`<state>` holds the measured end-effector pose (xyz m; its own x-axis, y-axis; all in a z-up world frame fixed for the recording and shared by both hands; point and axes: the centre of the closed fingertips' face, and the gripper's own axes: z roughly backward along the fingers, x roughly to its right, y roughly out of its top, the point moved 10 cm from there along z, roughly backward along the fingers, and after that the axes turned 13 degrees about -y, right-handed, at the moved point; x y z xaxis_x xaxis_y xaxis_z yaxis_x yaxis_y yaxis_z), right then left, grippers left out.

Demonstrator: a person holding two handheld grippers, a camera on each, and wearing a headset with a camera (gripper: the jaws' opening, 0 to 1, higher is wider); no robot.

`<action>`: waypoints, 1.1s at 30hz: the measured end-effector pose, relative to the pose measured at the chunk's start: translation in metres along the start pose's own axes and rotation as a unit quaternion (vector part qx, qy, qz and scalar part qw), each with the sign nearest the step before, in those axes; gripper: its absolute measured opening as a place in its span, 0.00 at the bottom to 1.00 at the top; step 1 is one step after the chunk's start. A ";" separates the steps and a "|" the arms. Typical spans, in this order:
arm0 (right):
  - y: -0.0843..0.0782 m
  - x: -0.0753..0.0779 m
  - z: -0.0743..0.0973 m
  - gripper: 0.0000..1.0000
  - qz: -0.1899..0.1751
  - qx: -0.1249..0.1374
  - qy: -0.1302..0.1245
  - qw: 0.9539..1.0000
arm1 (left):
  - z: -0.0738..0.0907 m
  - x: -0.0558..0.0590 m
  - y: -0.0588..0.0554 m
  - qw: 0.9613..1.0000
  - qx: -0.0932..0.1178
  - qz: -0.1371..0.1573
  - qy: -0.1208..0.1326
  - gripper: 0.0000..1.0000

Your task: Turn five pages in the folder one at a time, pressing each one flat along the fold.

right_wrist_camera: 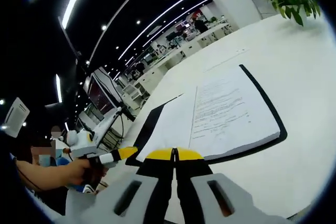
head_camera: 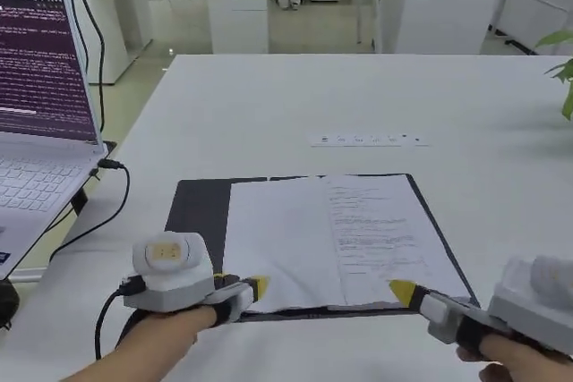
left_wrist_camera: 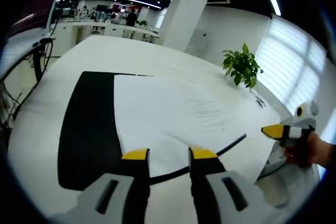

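White workbench [head_camera: 358, 96] in an open-plan office, with a laptop [head_camera: 36, 131] out at 9 o'clock in my head view. Dead centre lies the folder [head_camera: 199, 207], opened flat, its black cover bare on the 9 o'clock side. Two pale leaves sit on it: a blank-looking left page [head_camera: 277, 239] and a printed right page [head_camera: 380, 230]. They meet at a fold [head_camera: 335, 239] that runs from 6 to 12 o'clock, straight away from me.

My left gripper [head_camera: 253, 288] hangs at the folder's 7 o'clock, jaws parted with nothing between them, tips at the near edge of the left page. My right gripper [head_camera: 403, 291] is at 5 o'clock, jaws closed tip to tip on nothing, just beside the near edge of the printed page.

I judge the right is the nearer one for lifting that page. The page lies at 12 o'clock from its tips, and it would have to swing toward 9 o'clock across the fold.
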<state>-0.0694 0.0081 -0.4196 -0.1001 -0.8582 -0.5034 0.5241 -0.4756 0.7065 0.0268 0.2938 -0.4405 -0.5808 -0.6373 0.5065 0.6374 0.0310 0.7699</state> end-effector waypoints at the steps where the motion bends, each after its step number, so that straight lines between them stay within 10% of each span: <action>1: 0.002 0.002 0.003 0.00 -0.004 0.005 -0.006 1.000 | 0.004 0.003 0.002 1.000 0.007 0.004 -0.001 0.28; 15: 0.042 0.015 0.040 0.06 -0.004 0.085 -0.050 0.995 | 0.049 0.040 0.014 0.999 0.047 -0.008 0.020 0.51; 33: 0.043 0.015 0.054 0.76 0.131 0.096 -0.083 0.983 | 0.072 0.057 0.011 0.992 0.077 -0.082 0.065 0.92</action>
<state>-0.0939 -0.0357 -0.3696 -0.1276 -0.9682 -0.2152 0.3824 -0.2482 0.8900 -0.0356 0.3138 -0.3751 -0.5940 -0.7367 0.3232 0.4497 0.0290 0.8927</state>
